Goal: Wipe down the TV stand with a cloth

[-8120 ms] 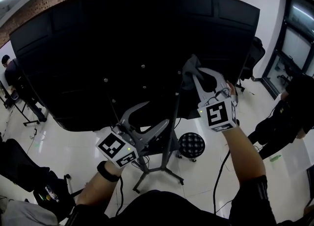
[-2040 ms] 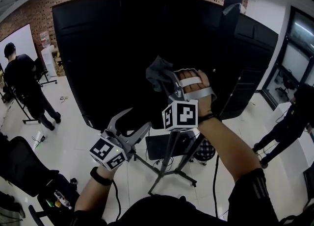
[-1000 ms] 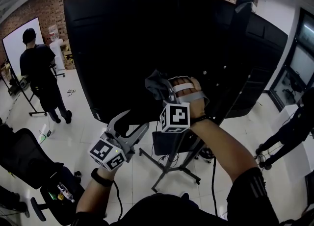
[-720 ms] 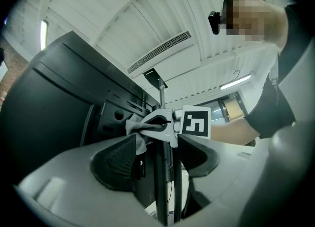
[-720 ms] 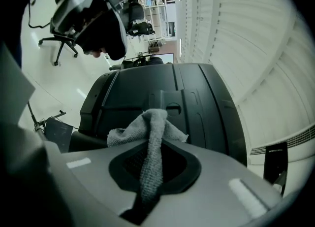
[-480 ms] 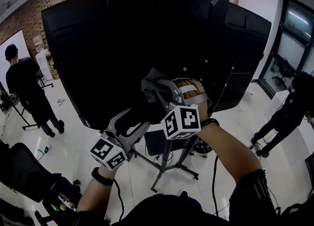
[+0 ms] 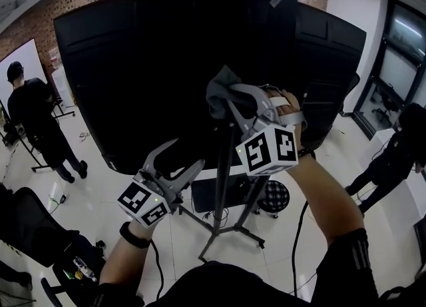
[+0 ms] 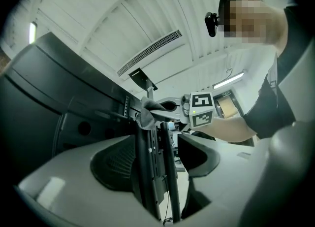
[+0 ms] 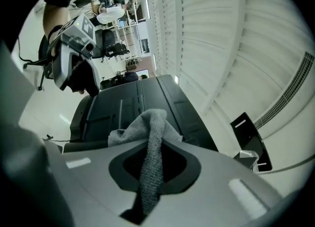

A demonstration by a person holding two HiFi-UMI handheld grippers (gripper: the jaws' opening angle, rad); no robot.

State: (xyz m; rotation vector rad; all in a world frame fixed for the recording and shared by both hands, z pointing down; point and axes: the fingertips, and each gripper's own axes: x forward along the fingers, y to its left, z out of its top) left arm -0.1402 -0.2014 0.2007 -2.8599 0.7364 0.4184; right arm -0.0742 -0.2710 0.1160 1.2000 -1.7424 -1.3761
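Cloth (image 7: 219, 91) in right hand-held gripper (image 7: 233, 103); stand post (image 7: 225, 169) partly behind both

Stand pole (image 7: 219, 199) top hidden behind cloth (image 7: 223, 92); bystander (image 7: 409, 139) cut by right edge; TV back (image 7: 146, 66) detail too dark.

Head view looks steeply down on the left gripper (image 7: 186, 154), right gripper (image 7: 231, 101) and TV stand (image 7: 223, 186). Left gripper view looks closely up that stand at the right gripper; right gripper view faces the ceiling (image 9: 236, 34).
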